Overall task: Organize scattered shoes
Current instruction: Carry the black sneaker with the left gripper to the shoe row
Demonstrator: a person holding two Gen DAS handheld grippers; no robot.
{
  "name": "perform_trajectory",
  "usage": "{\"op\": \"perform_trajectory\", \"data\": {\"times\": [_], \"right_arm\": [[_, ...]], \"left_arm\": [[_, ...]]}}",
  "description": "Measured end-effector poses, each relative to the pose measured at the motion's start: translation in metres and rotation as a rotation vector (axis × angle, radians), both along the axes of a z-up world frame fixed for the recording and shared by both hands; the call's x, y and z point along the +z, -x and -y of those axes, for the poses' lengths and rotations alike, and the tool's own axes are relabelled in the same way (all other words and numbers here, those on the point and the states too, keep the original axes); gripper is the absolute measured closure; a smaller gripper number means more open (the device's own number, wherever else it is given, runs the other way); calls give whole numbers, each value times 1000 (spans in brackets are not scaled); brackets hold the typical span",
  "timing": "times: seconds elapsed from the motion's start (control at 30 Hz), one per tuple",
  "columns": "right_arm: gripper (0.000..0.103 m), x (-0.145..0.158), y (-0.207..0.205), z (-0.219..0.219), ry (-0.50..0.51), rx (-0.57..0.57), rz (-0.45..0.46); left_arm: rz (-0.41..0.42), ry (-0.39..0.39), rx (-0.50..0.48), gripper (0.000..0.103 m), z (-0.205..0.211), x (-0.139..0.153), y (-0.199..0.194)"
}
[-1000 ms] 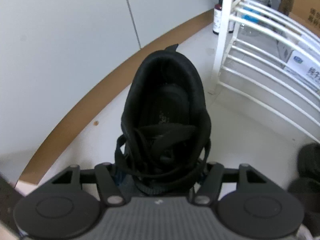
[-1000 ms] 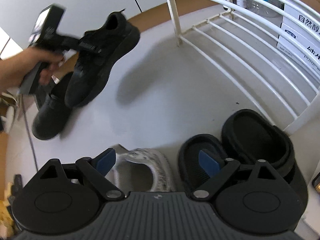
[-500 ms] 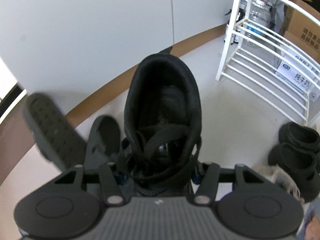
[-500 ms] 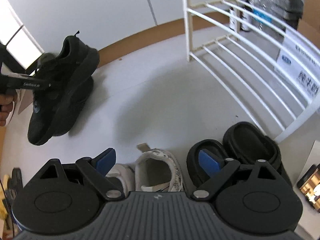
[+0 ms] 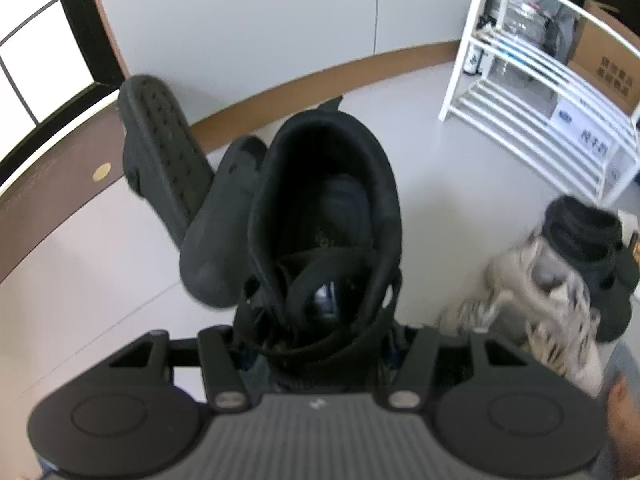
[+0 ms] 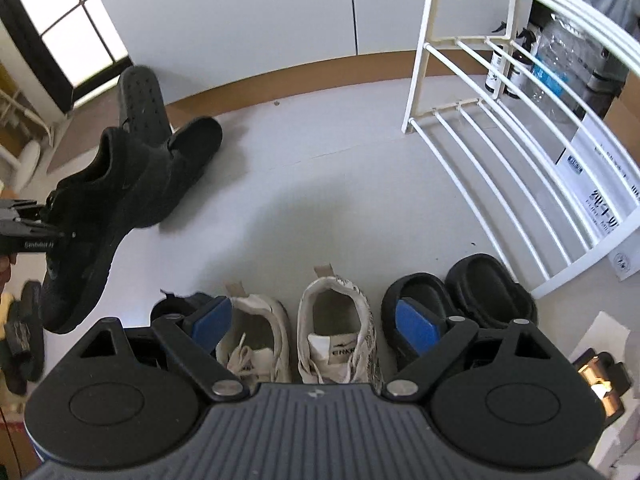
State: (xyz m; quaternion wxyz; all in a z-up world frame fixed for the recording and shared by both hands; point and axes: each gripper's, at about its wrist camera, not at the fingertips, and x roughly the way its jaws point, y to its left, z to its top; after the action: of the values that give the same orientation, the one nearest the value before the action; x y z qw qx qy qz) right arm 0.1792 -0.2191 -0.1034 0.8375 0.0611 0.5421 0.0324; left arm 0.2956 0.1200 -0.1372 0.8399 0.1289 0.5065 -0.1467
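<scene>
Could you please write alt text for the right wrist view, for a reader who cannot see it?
The open right gripper hovers over a floor row of two white sneakers and two black clogs, beside a white rack. At left, the left gripper holds a black sneaker aloft.

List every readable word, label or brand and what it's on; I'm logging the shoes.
"ERKE": tongue label of the right white sneaker.
Print on the left gripper: too blurred to read.
Boxes behind the white rack: Chinese print, too distorted to read.
Black sneaker: no text visible.
</scene>
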Motion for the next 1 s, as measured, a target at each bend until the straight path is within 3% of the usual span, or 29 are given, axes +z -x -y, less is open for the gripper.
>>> {"op": "perform_trajectory", "data": {"times": [0.13,0.33,0.5,0.7,1.0], "right_arm": [[14,-2,8,-13,19,25,-35],[16,-3,22,-36,67,66,-69],[16,-22,40,-74,108,97,-98],[16,-64,65,-87,11,-29,-119],[16,-100,94,-85,40,-92,-149]], "left_arm": [[-25,10,22,45,-23,-39,0],[-57,34,63,45,-42,-50,49],[-97,48,93,46,-55,-67,82],[-136,43,89,46,-66,-90,105],[-149,36,59,46,-70,-101,127]]}}
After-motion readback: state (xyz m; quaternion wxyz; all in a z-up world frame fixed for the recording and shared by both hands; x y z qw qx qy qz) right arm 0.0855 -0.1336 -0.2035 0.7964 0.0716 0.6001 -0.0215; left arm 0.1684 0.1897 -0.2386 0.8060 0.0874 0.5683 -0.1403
